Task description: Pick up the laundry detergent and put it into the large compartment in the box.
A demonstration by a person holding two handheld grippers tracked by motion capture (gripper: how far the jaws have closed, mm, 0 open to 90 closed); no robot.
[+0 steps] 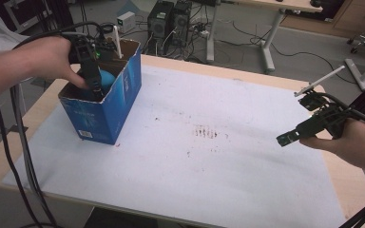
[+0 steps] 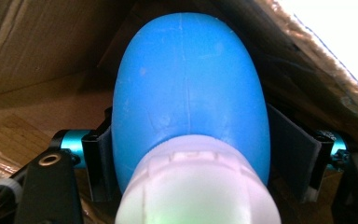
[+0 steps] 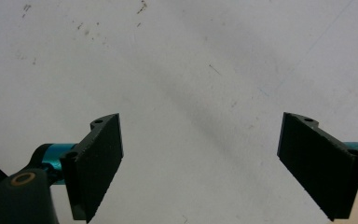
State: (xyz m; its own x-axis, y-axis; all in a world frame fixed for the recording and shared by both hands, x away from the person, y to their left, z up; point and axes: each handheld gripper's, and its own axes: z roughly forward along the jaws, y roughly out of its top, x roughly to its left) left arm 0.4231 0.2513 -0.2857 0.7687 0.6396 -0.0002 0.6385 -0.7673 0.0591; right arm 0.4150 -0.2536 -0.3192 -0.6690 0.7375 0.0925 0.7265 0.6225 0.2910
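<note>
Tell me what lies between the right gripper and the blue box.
Bare white sheet with brown stains, seen in the high view; nothing else lies between the right gripper and the box.

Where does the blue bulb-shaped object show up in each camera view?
High view: the blue bulb sits upper left, inside the blue cardboard box, beside the left gripper.
Left gripper view: centre, between the fingers, white cap nearest.
Right gripper view: not in it.
Shared landmark: the box's brown inner wall.
</note>
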